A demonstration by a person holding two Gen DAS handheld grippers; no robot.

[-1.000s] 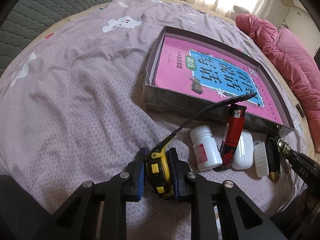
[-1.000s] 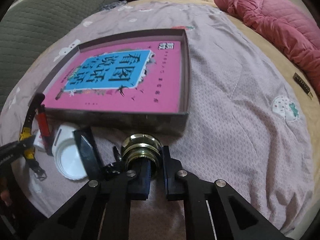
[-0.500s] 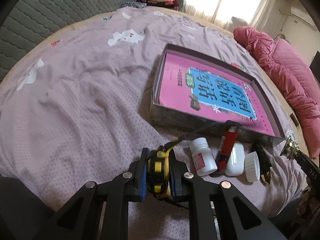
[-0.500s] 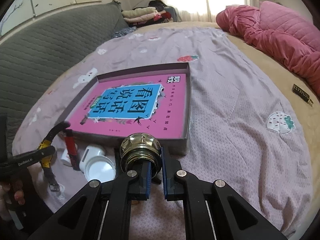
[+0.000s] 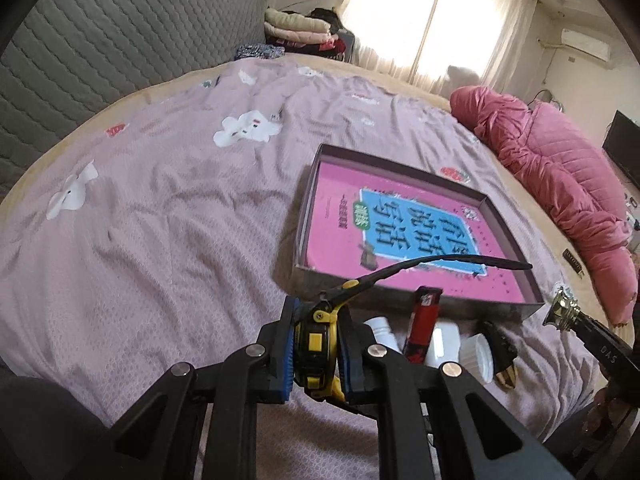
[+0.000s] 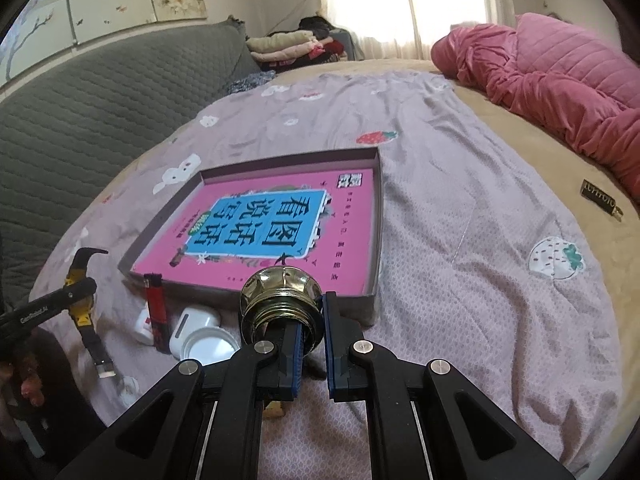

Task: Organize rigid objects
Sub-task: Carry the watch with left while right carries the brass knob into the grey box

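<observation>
My left gripper [image 5: 317,326] is shut on a yellow and black watch [image 5: 316,354], held above the bed, its black strap [image 5: 440,262] curving out toward the box. My right gripper [image 6: 312,320] is shut on a brass knob [image 6: 280,292], also lifted off the sheet. The shallow box [image 5: 304,232] with a pink book [image 5: 400,236] lying in it sits just ahead of both. On the sheet by its near wall lie a white pill bottle [image 5: 378,326], a red lighter [image 5: 422,324], a white case [image 5: 442,340], a white lid [image 5: 478,356] and a black and gold piece [image 5: 500,356].
A pink quilt [image 6: 560,92] is bunched at the far right of the bed. The grey padded headboard [image 5: 120,40] runs along the left, with folded clothes [image 6: 288,46] stacked behind it. A small dark tag [image 6: 598,200] lies on the beige cover at right.
Both grippers have risen from the sheet with the watch and the knob in them. Both views have tilted up, showing more of the room, and the loose items now lie lower in the frames.
</observation>
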